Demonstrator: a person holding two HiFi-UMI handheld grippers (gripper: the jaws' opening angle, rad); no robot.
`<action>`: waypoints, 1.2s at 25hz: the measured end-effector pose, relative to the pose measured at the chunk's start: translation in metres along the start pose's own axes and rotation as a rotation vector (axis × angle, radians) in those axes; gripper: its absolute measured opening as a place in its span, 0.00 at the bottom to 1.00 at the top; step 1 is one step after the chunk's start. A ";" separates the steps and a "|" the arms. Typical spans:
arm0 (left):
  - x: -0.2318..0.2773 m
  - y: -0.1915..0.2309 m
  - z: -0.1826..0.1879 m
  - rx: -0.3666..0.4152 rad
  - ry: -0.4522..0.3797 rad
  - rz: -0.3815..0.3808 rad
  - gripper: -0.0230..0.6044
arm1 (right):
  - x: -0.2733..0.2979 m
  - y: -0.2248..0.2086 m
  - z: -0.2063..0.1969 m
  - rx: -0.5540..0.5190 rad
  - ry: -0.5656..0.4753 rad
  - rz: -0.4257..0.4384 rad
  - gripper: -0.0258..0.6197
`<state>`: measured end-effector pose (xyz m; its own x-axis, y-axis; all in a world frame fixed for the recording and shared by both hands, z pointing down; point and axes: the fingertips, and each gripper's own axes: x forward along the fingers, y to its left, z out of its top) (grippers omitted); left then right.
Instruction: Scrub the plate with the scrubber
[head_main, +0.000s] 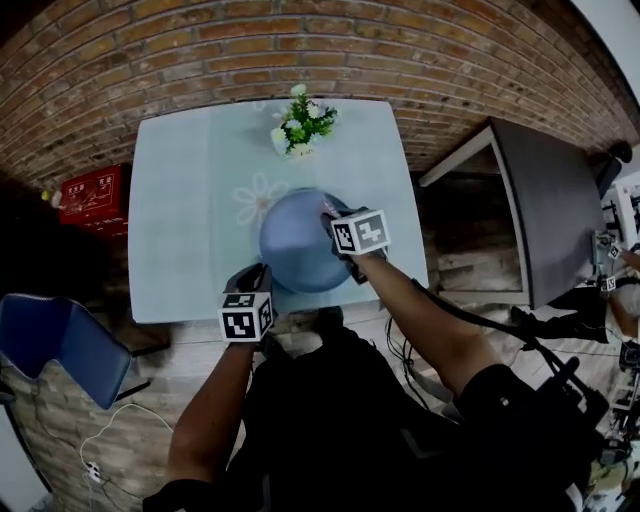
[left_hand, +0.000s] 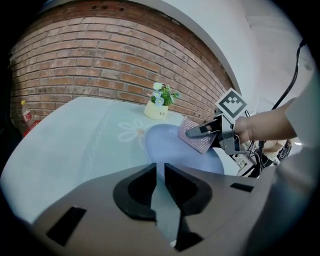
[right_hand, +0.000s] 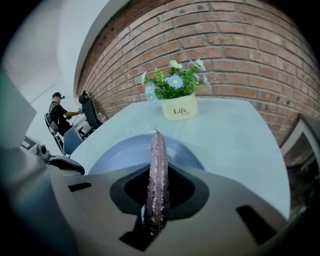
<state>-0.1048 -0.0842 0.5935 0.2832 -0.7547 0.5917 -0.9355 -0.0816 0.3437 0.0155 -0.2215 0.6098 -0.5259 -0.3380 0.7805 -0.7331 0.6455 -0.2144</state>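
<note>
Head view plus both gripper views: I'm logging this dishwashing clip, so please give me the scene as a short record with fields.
Plate: blue round plate, flat on the pale green table
Scrubber: pink glittery flat scrubber, held on edge over the plate's right side
Scrubbing side: right gripper, shut on the scrubber
Steadying side: left gripper, jaws closed on the plate's near rim
Other: cream pot of flowers behind the plate, apart from it
</note>
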 end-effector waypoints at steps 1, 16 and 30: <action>0.001 -0.001 -0.002 -0.003 0.012 0.010 0.10 | 0.004 0.003 0.002 -0.025 0.011 0.014 0.13; 0.000 -0.004 -0.011 -0.063 -0.021 0.157 0.10 | 0.049 0.074 0.006 -0.432 0.176 0.257 0.13; -0.011 -0.014 -0.021 -0.149 -0.080 0.220 0.10 | 0.021 0.143 -0.073 -1.017 0.349 0.740 0.13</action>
<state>-0.0900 -0.0610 0.5980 0.0534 -0.7929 0.6070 -0.9296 0.1826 0.3203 -0.0690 -0.0859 0.6384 -0.4097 0.4134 0.8131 0.4135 0.8788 -0.2384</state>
